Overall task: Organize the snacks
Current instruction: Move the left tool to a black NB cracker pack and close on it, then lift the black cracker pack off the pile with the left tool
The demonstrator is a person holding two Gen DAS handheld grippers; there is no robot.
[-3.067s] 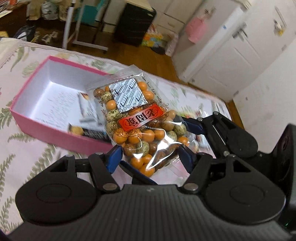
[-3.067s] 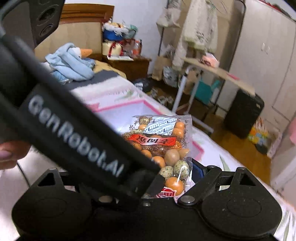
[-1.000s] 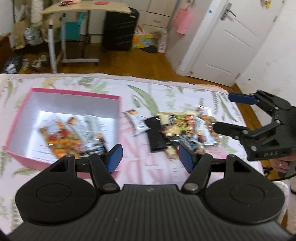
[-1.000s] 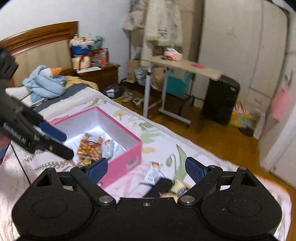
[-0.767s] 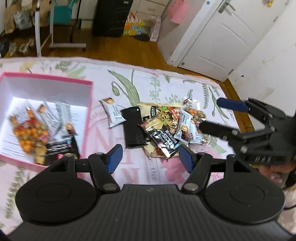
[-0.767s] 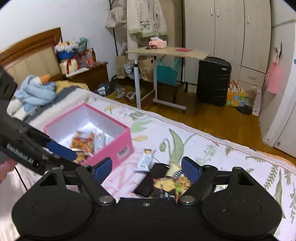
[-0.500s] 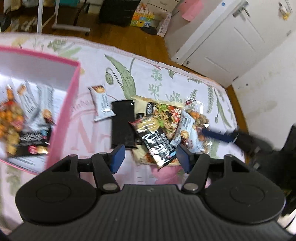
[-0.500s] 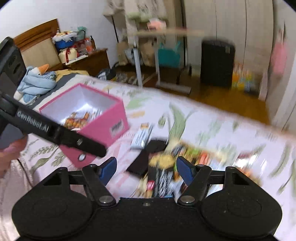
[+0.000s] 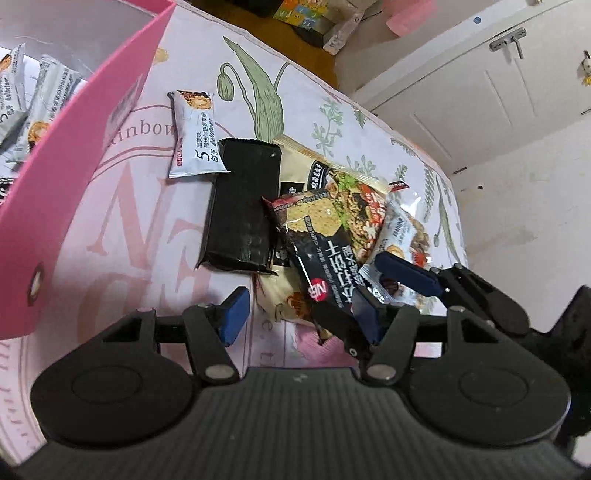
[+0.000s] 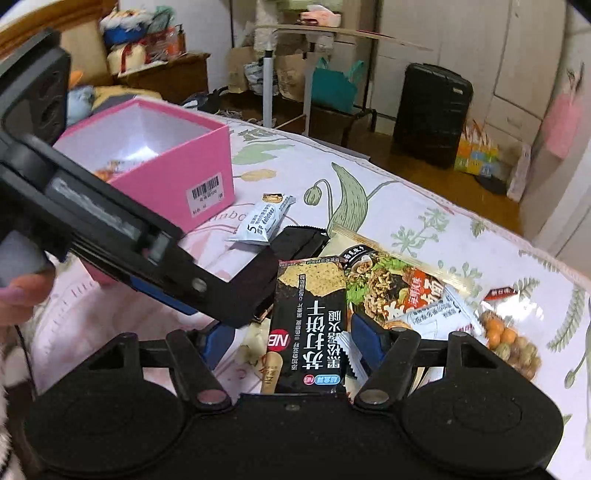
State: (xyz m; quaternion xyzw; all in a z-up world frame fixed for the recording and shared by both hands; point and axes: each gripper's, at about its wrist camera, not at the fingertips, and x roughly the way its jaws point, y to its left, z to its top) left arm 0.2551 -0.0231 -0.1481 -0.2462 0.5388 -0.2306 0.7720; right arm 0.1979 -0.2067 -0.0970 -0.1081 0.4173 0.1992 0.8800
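**Pink box part filled, snack pile beside it on the bed**

Floral bedding [image 9: 155,236] covers the bed that carries everything, with a bedroom of pale wardrobes, a black suitcase [image 10: 430,114] and a small side desk [image 10: 332,33] behind it.

The pink box [image 10: 184,173] stands open on the bedding. Inside it, the left wrist view shows 2 white snack bars [image 9: 44,99] lying against its near wall; the right wrist view shows a patch of orange snacks on its floor, mostly hidden by the wall.

Just outside the box wall lies a white bar packet [image 9: 194,134] marked with a 5. Touching that packet's far edge from the box is a plain black packet [image 9: 242,206], lying flat. Further from the box again, a black cracker packet [image 10: 310,328] with white characters and a red NB logo overlaps a large noodle packet [image 10: 391,284]. A small white packet [image 10: 443,310] rests on the noodle packet, and a clear bag of orange and green balls [image 10: 506,339] lies at the pile's end farthest from the box.

The left tongs [image 9: 301,312] are spread wide and grip nothing, hovering over the cracker packet's lower end. The right tongs [image 10: 291,341] are also spread, with the cracker packet lying between the 2 blue pads [image 10: 364,339], not pinched.
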